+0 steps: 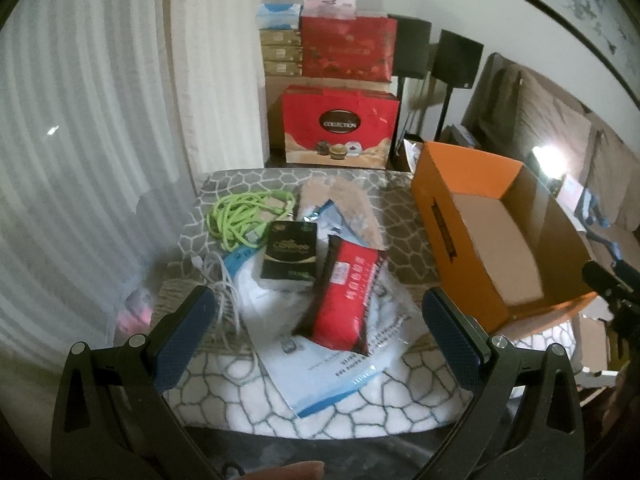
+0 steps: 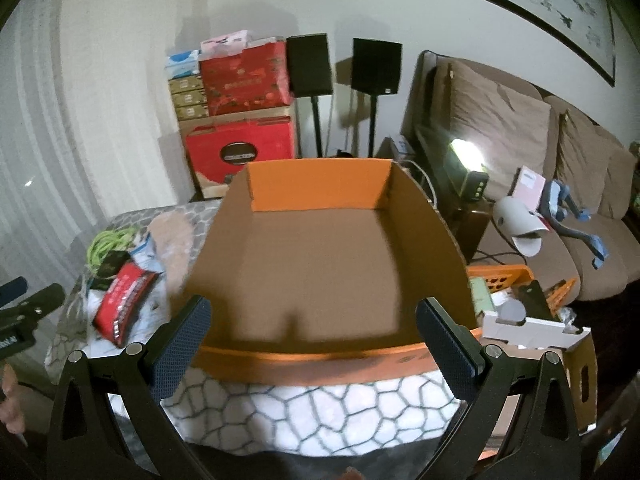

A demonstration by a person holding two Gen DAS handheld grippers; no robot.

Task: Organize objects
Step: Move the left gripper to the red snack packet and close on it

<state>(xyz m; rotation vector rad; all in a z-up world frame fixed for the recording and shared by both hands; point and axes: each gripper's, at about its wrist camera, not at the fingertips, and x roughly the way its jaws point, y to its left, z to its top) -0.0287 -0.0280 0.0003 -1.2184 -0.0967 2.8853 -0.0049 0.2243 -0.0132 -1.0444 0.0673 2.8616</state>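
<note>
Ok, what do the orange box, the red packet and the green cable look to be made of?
Orange box: corrugated cardboard, matte; raw brown inside, orange print outside.
Red packet: likely plastic film, glossy; light glints on it, and it puckers at the dark sealed edges.
Green cable: possibly braided fabric sheath, matte; too blurred to be sure.
</note>
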